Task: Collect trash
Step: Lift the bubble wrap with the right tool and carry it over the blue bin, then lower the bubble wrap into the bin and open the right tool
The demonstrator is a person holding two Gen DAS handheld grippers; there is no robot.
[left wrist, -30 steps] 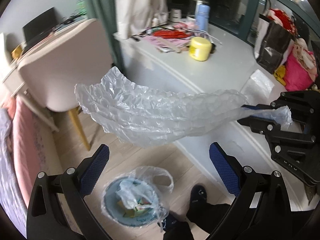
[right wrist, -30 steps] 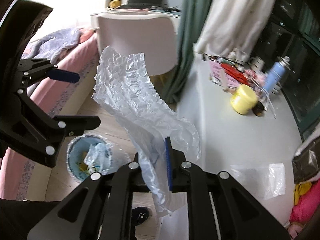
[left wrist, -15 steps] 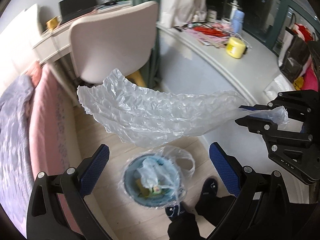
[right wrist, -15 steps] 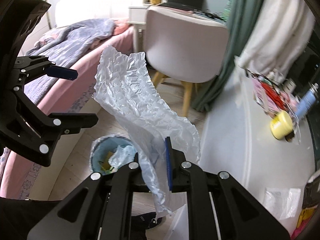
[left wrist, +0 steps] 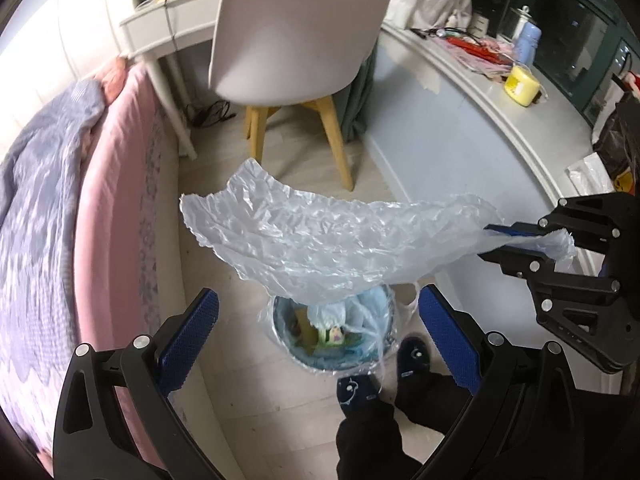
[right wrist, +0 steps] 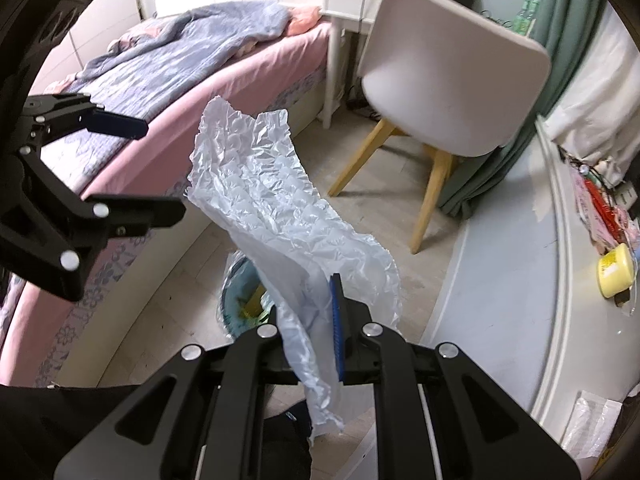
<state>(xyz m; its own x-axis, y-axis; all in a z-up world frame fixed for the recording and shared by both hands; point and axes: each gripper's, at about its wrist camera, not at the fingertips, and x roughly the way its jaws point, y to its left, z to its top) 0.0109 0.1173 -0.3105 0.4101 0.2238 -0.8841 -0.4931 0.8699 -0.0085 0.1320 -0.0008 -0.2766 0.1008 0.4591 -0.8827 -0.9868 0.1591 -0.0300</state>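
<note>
My right gripper (right wrist: 320, 320) is shut on one end of a long crumpled sheet of clear bubble wrap (right wrist: 276, 216). The sheet (left wrist: 332, 244) hangs out sideways in the air, right over a blue trash bin (left wrist: 332, 332) lined with a plastic bag and holding trash. In the right wrist view the bin (right wrist: 240, 300) shows partly behind the wrap. My left gripper (left wrist: 320, 332) is open and empty, its blue pads on either side of the bin below. It also shows at the left of the right wrist view (right wrist: 152, 168). The right gripper also shows in the left wrist view (left wrist: 496, 242).
A pink bed (left wrist: 108, 200) with a grey blanket runs along the left. A white chair (left wrist: 296, 40) with wooden legs stands behind the bin. A white curved counter (left wrist: 520, 128) on the right carries a yellow jar (left wrist: 520, 84) and clutter. The person's slippered feet (left wrist: 412, 356) stand beside the bin.
Both grippers have swung left and downward from the counter toward the floor. The bin now lies straight under the bubble wrap. The right gripper's hold is unchanged.
</note>
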